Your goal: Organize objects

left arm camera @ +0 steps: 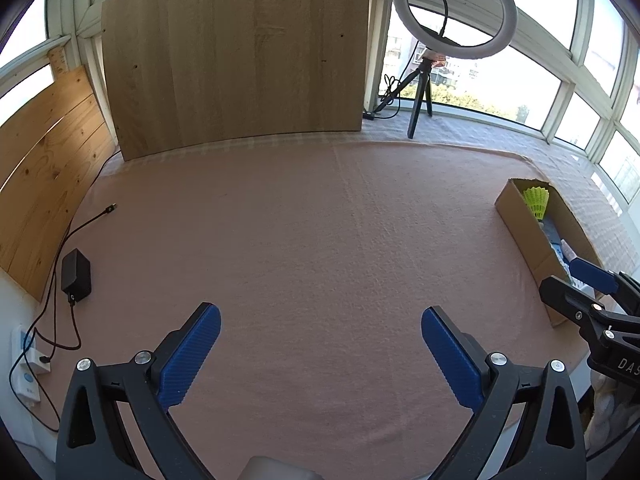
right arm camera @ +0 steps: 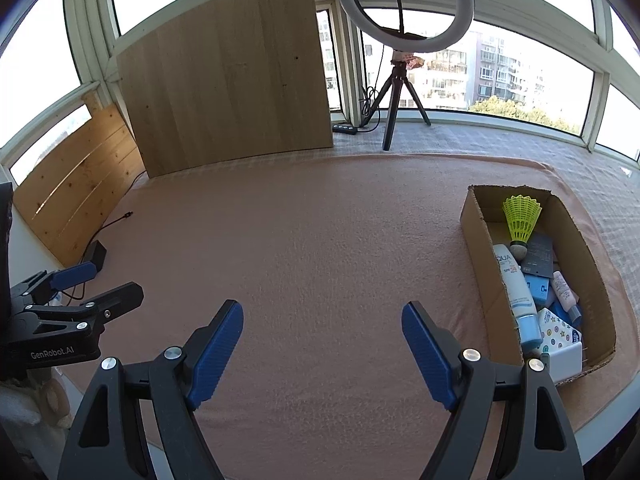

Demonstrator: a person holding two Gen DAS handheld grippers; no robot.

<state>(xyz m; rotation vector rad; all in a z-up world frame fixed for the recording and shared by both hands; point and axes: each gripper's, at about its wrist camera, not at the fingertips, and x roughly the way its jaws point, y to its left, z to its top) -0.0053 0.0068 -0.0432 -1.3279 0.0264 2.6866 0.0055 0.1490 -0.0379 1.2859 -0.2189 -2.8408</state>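
Right gripper [right arm camera: 322, 334] spread wide, nothing between its blue ribbed pads [right arm camera: 216, 346], poised over the bare pink cloth [right arm camera: 320, 240]. Left gripper [left arm camera: 320, 342] likewise wide and empty, over the same cloth. Printed in white on the left gripper's black body, as seen from the right wrist: "GenRobot.AI". On the right gripper's body, seen at the edge of the left wrist view: only "DAS" legible, rest cut off.

Just right of the right gripper, lying on the cloth: open cardboard box [right arm camera: 476, 236], long side running away from the camera. Inside, at the far end, a yellow-green shuttlecock [right arm camera: 520, 218] with skirt up, cork down. Beside it a white sunscreen tube [right arm camera: 514, 284] with a light blue cap, lettered "QUA" and "SPF 50". Next to that a dark card [right arm camera: 540, 258] with fine print too small to read, a blue packet [right arm camera: 538, 288], a small pink-white bottle [right arm camera: 564, 290], and at the near end a white pack [right arm camera: 560, 336] patterned with coloured stars and dots.

Further out: wooden board [right arm camera: 236, 80] leaning at the windows, ring light [right arm camera: 404, 4] on a tripod, black adapter [left arm camera: 76, 276] with red cable at the cloth's left edge.
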